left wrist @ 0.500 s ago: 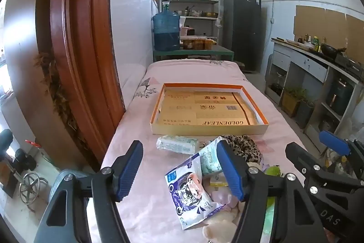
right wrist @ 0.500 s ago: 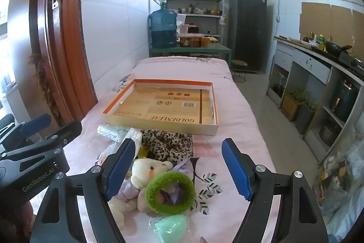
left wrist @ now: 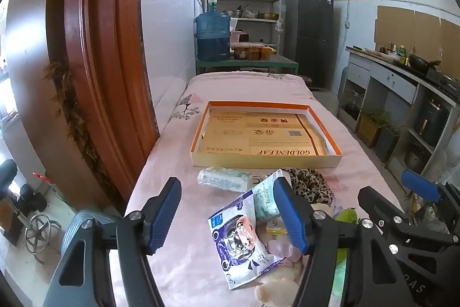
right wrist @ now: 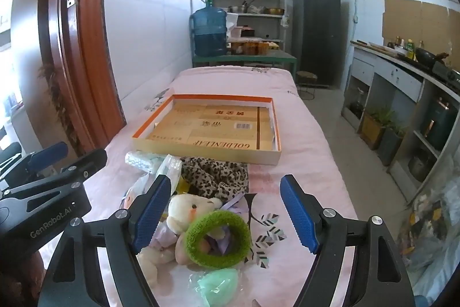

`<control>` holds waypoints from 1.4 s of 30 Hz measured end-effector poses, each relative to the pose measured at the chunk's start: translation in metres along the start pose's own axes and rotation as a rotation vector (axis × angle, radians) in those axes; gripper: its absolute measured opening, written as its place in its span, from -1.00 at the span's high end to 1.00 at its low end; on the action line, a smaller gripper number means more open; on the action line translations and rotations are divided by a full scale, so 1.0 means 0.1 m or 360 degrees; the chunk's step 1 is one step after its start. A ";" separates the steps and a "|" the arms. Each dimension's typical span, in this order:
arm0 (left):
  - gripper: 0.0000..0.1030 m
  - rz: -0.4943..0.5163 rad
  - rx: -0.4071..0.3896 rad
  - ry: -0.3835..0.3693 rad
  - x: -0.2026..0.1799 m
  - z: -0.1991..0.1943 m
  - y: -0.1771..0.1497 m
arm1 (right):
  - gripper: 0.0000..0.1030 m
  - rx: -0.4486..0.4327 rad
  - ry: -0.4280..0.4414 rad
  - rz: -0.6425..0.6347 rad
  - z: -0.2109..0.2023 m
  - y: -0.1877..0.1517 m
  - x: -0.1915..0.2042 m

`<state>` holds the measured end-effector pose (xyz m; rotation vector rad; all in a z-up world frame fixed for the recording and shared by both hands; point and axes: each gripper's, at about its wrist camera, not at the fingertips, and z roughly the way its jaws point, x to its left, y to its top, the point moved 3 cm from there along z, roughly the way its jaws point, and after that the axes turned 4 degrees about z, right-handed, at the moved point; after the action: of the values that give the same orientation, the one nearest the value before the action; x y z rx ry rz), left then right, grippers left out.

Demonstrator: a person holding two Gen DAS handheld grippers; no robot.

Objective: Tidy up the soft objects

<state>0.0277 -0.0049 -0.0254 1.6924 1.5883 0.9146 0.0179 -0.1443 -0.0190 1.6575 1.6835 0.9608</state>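
Observation:
A shallow cardboard box (left wrist: pixel 198 140) (right wrist: pixel 201 153) with an orange rim lies empty in the middle of the pink-covered table. Nearer to me sits a heap of soft things: a leopard-print cloth (left wrist: pixel 309 181) (right wrist: pixel 214 173), a clear tissue pack (left wrist: pixel 222 177) (right wrist: pixel 138 158), a blue-and-white packet (left wrist: pixel 238 243), a cream plush bear (right wrist: pixel 187 210), a fuzzy green ring (right wrist: pixel 217 239) and a mint-green wrapped piece (right wrist: pixel 220 285). My left gripper (left wrist: pixel 227 216) hovers open above the packet. My right gripper (right wrist: pixel 225 213) hangs open over the bear and ring. Neither touches anything.
A brown wooden door frame (left wrist: pixel 95 76) stands close on the left of the table. A blue water jug (left wrist: pixel 212 36), shelves and a dark fridge (left wrist: pixel 310 36) stand behind it. A kitchen counter (right wrist: pixel 402 62) runs along the right, across an aisle.

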 end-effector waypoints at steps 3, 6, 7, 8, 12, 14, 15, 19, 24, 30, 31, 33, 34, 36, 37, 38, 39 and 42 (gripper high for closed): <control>-0.29 -0.0003 0.0009 0.0006 -0.01 0.00 -0.01 | -0.54 0.0003 0.0006 -0.0003 0.00 0.00 0.00; -0.29 -0.0012 0.0018 -0.0002 0.03 0.04 0.00 | -0.54 0.0010 0.0012 -0.0006 0.00 0.00 0.00; -0.29 -0.0012 0.0016 -0.0003 0.03 0.03 0.00 | -0.54 0.0014 0.0015 -0.0006 0.00 0.00 0.00; -0.29 -0.0011 0.0015 -0.0001 0.03 0.04 0.00 | -0.54 0.0017 0.0016 -0.0007 0.00 0.00 0.00; -0.29 -0.0010 0.0017 -0.0007 0.02 0.03 0.00 | -0.54 0.0020 0.0018 -0.0011 0.01 -0.01 0.02; -0.29 -0.0010 0.0017 -0.0003 0.02 0.03 0.00 | -0.54 0.0020 0.0015 -0.0013 0.01 -0.01 0.02; -0.29 -0.0010 0.0017 -0.0005 0.02 0.03 -0.01 | -0.54 0.0022 0.0015 -0.0012 0.01 -0.01 0.02; -0.29 -0.0011 0.0016 -0.0004 0.02 0.03 -0.01 | -0.54 0.0021 0.0016 -0.0012 0.01 -0.01 0.02; -0.29 -0.0018 0.0016 -0.0009 0.01 0.03 -0.01 | -0.54 0.0023 0.0020 -0.0016 0.03 -0.02 0.03; -0.29 -0.0019 0.0017 -0.0010 0.02 0.04 -0.01 | -0.54 0.0024 0.0024 -0.0017 0.03 -0.03 0.04; -0.29 -0.0020 0.0019 -0.0011 0.02 0.04 -0.02 | -0.54 0.0027 0.0027 -0.0019 0.02 -0.03 0.04; -0.29 -0.0023 0.0021 -0.0012 0.02 0.04 -0.02 | -0.54 0.0029 0.0029 -0.0018 0.02 -0.03 0.04; -0.29 -0.0024 0.0022 -0.0011 0.03 0.04 -0.02 | -0.54 0.0029 0.0028 -0.0018 0.02 -0.03 0.04; -0.29 -0.0027 0.0022 -0.0013 0.03 0.04 -0.03 | -0.54 0.0030 0.0031 -0.0017 0.02 -0.03 0.04; -0.29 -0.0028 0.0022 -0.0013 0.03 0.04 -0.03 | -0.54 0.0030 0.0030 -0.0018 0.02 -0.03 0.04; -0.29 -0.0028 0.0022 -0.0010 0.03 0.04 -0.03 | -0.54 0.0031 0.0029 -0.0018 0.02 -0.03 0.04; -0.29 -0.0028 0.0022 -0.0009 0.03 0.04 -0.03 | -0.54 0.0032 0.0030 -0.0018 0.02 -0.03 0.04; -0.29 -0.0028 0.0023 -0.0009 0.03 0.05 -0.03 | -0.54 0.0035 0.0036 -0.0016 0.03 -0.04 0.04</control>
<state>0.0297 -0.0013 -0.0304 1.6867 1.6075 0.8909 0.0178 -0.1401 -0.0234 1.6569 1.7215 0.9630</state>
